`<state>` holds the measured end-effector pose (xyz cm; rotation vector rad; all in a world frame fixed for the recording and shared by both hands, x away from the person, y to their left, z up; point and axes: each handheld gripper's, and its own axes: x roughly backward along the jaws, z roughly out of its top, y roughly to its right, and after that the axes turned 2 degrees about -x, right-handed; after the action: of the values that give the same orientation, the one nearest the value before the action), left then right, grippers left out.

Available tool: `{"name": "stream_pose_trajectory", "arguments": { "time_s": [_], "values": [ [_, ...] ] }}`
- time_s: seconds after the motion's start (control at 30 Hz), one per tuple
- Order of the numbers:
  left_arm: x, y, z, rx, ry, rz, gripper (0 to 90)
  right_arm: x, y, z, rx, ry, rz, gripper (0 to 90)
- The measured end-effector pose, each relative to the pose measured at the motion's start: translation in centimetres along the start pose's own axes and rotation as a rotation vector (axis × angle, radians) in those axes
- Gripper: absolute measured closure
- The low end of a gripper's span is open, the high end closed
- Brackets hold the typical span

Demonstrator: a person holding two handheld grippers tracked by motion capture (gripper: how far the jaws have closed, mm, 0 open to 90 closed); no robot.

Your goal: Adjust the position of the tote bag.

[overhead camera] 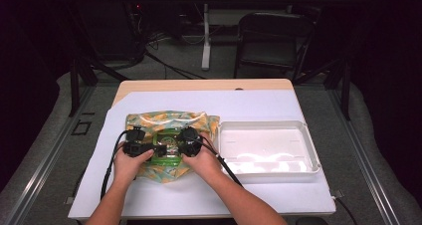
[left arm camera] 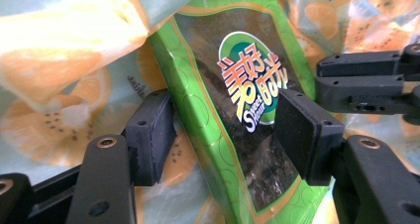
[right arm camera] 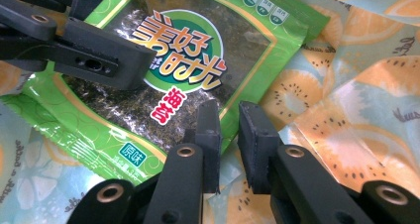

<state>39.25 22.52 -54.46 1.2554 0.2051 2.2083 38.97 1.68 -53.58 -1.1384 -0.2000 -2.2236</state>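
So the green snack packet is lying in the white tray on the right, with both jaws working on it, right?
Not quite. The green snack packet lies on the fruit-print bag, left of the white tray, not in it; the high view shows this. Both grippers, left and right, are indeed at the packet.

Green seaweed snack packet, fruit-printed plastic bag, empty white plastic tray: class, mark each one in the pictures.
green seaweed snack packet (right arm camera: 198, 50): right gripper view, its round printed logo.
fruit-printed plastic bag (overhead camera: 149, 120): high view, its upper left part.
white plastic tray (overhead camera: 312, 150): high view, its right rim.
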Motion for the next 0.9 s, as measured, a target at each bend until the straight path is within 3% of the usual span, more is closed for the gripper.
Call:
{"name": "stream_pose_trajectory", "arguments": {
  "time_s": [0.33,0.43,0.7,0.9],
  "values": [
    [0.50,0.62,0.11,-0.009,0.034,-0.011,45.0,0.00,0.13,-0.11,-0.004,-0.001,-0.002,79.8],
    [0.51,0.87,0.10,-0.009,0.039,-0.019,46.7,0.15,0.36,-0.05,0.012,-0.030,-0.005,80.0],
    [0.46,0.85,0.07,0.027,0.051,-0.087,52.8,-0.05,0.43,-0.21,-0.011,-0.004,0.003,80.7],
    [0.57,0.94,0.04,0.039,0.068,-0.103,59.5,-0.06,0.46,-0.26,-0.013,-0.005,0.000,80.8]
  ]
}}
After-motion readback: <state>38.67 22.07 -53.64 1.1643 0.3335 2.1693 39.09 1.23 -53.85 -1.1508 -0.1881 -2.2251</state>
